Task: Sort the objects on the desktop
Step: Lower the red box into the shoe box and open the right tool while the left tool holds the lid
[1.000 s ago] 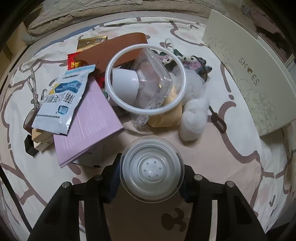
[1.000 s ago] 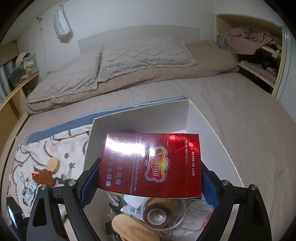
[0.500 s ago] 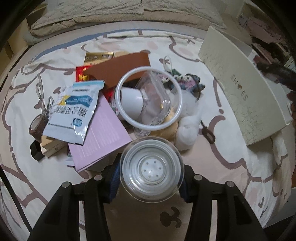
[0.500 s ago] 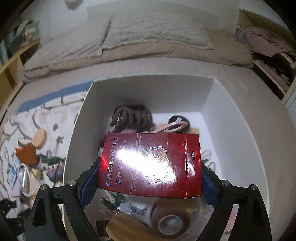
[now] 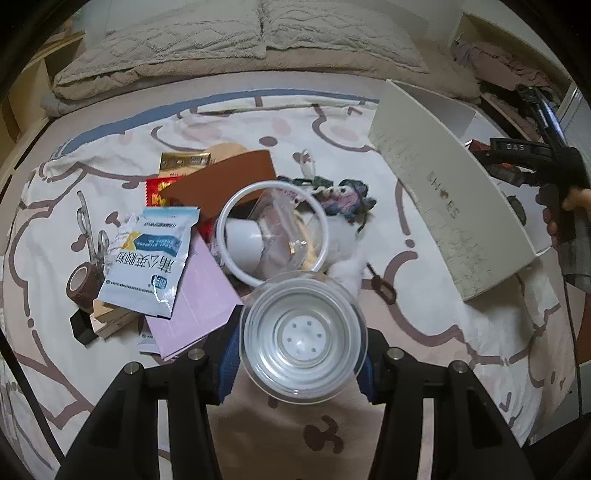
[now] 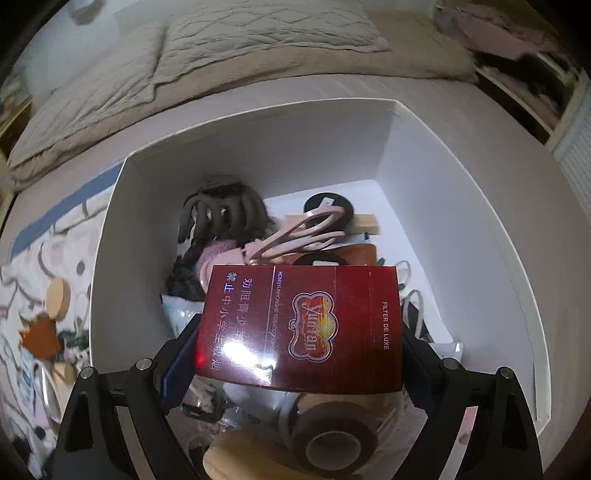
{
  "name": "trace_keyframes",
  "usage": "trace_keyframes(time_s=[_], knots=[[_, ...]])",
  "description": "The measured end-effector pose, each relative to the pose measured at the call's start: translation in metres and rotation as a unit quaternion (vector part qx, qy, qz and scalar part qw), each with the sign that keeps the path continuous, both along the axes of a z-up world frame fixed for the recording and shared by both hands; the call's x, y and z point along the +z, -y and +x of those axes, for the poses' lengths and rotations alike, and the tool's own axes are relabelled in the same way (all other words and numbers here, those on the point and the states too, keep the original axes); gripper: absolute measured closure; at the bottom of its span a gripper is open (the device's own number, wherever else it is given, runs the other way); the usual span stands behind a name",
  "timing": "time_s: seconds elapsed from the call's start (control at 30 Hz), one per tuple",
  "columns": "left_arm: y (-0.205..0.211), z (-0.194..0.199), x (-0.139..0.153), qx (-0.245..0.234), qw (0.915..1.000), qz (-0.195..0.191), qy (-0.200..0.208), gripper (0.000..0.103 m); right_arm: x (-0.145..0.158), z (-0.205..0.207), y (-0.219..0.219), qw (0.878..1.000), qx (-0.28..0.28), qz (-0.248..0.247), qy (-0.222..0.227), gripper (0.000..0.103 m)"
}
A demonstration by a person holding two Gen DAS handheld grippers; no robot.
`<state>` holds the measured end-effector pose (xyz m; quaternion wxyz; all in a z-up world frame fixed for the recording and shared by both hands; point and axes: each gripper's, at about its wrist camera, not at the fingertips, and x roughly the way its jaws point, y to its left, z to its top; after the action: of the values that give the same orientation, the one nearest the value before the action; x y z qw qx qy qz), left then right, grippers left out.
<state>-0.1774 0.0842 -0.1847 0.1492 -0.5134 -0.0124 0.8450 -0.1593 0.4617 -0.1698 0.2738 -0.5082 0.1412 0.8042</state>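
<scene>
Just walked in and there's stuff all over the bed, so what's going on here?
A person is sorting clutter from the patterned sheet into a white box, with a gripper in each hand. The right gripper holds a red cigarette pack over the box, above a brown hair claw and a tape roll. The left gripper holds a clear plastic lid above the remaining pile.

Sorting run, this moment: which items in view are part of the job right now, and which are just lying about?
In play:
- clear lid, clamped in the left hand-held gripper
- red carton, clamped in the right hand-held gripper
- white box, carton hanging over it

Lying about:
- white ring
- blue sachet
- pink booklet
- tape roll
- pillows
</scene>
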Motion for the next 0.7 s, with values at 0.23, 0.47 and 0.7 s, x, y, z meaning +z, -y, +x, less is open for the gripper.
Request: trace_keyframes(time_s=[0.23, 0.47, 0.7], knots=[[-0.006, 0.004, 0.011, -0.013, 0.9997, 0.005, -0.018, 0.052, -0.003, -0.012, 0.001, 1.000, -0.011, -0.012, 0.001, 0.010], [-0.006, 0.010, 0.020, -0.029, 0.9990, 0.007, -0.034, 0.052, -0.013, -0.034, 0.012, 0.999, 0.004, 0.010, 0.035, 0.010], [-0.006, 0.012, 0.030, -0.031, 0.9983, 0.023, -0.044, 0.052, -0.019, -0.036, 0.010, 0.999, 0.019, -0.010, 0.045, 0.008]])
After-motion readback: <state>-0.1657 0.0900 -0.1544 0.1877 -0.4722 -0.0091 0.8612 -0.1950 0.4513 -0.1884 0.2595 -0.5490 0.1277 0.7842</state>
